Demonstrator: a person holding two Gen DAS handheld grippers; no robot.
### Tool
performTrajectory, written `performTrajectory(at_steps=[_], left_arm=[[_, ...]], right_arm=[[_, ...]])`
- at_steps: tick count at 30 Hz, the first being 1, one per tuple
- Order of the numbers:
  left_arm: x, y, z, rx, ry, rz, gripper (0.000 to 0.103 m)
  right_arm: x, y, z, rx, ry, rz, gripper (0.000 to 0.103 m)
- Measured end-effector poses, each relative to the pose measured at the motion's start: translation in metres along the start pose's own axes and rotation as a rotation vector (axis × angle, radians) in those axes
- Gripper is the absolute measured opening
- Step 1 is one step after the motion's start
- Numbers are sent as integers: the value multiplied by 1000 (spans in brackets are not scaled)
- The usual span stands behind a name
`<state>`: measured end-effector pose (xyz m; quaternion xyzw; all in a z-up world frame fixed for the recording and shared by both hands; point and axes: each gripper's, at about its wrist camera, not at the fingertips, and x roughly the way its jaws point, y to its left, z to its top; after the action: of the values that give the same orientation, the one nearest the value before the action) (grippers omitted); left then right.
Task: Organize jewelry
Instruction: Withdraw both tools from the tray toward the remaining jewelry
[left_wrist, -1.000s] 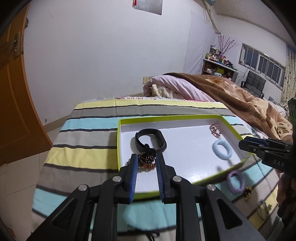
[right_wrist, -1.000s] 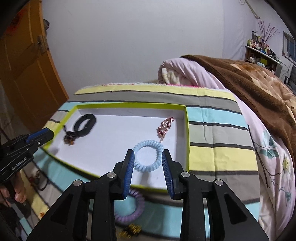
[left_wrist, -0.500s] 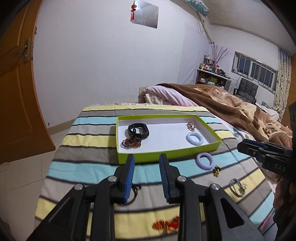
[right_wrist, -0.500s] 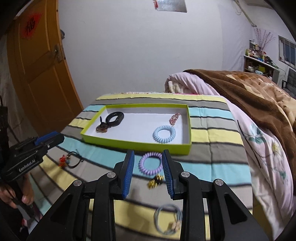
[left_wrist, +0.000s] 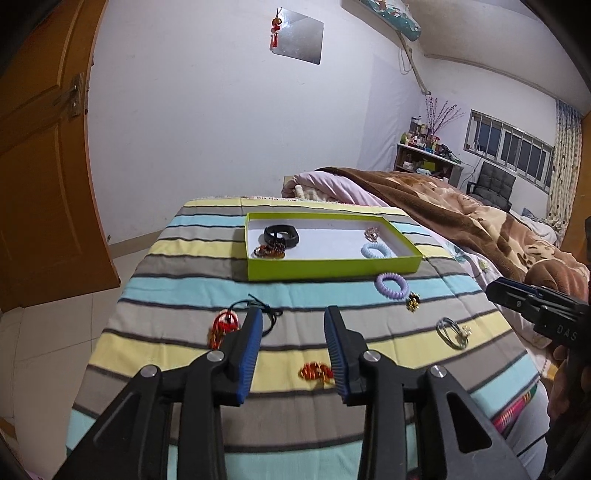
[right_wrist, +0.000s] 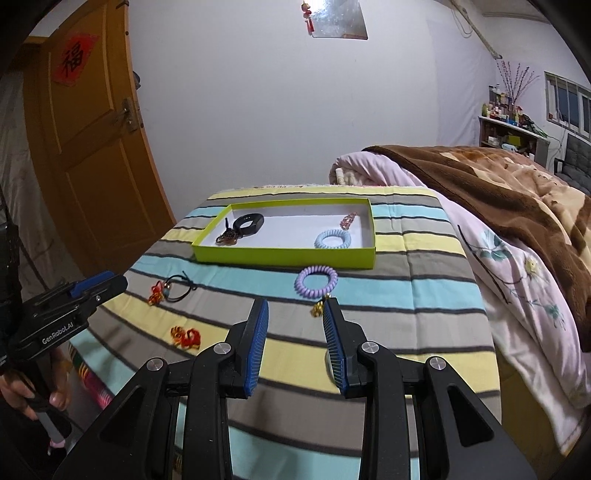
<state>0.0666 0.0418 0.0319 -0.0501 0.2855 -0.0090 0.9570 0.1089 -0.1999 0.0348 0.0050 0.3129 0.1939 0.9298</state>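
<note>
Two claws hover over a striped woven cloth (left_wrist: 177, 266). The left claw (left_wrist: 293, 325), ribbed blue pads spreading apart, grips nothing; the right claw (right_wrist: 295, 317) stands released and empty. A shallow green cardboard box (right_wrist: 280, 254) with a white floor holds a black band (right_wrist: 249, 222), a beaded bracelet (right_wrist: 229, 237), a pale blue coiled hair tie (right_wrist: 333, 239) and a pink chain (right_wrist: 349, 220). Just before the box, on the cloth, lie a lilac coiled hair tie (right_wrist: 316, 282), a gold charm (left_wrist: 412, 301), a grey elastic (left_wrist: 451, 332), a glossy red ornament (left_wrist: 314, 371) and a black cord with red knot (right_wrist: 173, 288).
</note>
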Motion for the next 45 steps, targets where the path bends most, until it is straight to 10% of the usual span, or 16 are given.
performTrajectory(at_steps=[45], left_arm=[[51, 49, -19, -92, 123, 83, 39]], right_arm=[[60, -13, -13, 60, 132, -24, 32]])
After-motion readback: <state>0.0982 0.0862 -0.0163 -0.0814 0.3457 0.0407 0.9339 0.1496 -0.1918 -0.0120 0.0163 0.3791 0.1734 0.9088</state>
